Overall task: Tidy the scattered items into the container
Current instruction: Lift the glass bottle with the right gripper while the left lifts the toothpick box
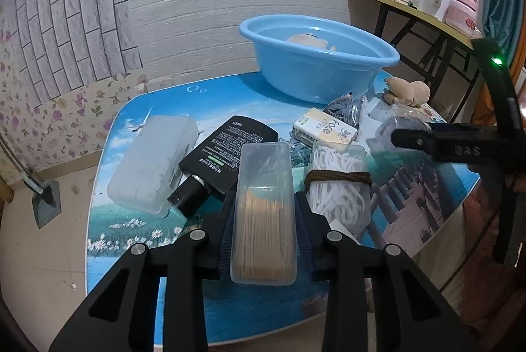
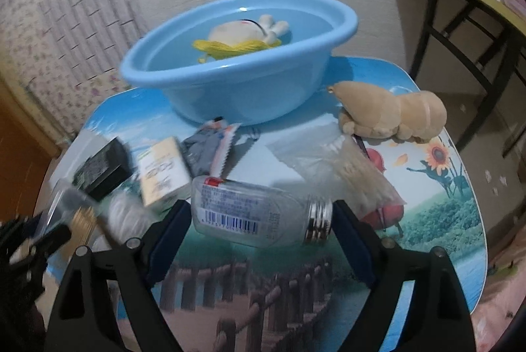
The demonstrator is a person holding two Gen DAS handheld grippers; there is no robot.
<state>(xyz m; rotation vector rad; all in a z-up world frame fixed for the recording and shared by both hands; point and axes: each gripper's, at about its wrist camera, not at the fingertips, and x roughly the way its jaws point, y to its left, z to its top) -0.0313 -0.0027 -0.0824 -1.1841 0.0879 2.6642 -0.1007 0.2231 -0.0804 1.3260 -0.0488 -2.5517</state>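
My left gripper (image 1: pixel 264 200) is shut on a clear box of toothpicks (image 1: pixel 263 220), both pads pressed on its long sides, just above the table. My right gripper (image 2: pixel 261 209) is open, and a clear bottle with a silver cap (image 2: pixel 250 213) lies on its side between the fingers, on the table. The blue basin (image 2: pixel 236 88) stands at the back, with a white plush and yellow yarn (image 2: pixel 243 33) inside. Scattered around are a tissue pack (image 1: pixel 325 130), a black bottle (image 1: pixel 227 151), a frosted box (image 1: pixel 154 161), a box of white cord (image 1: pixel 338 184) and a tan plush (image 2: pixel 394 118).
A grey snack packet (image 2: pixel 210 148) and a clear bag of swabs (image 2: pixel 345 167) lie in front of the basin. The picture-printed table (image 2: pixel 427 220) ends close on the right. A side table (image 1: pixel 427 13) with a kettle and pink pot stands at the back right.
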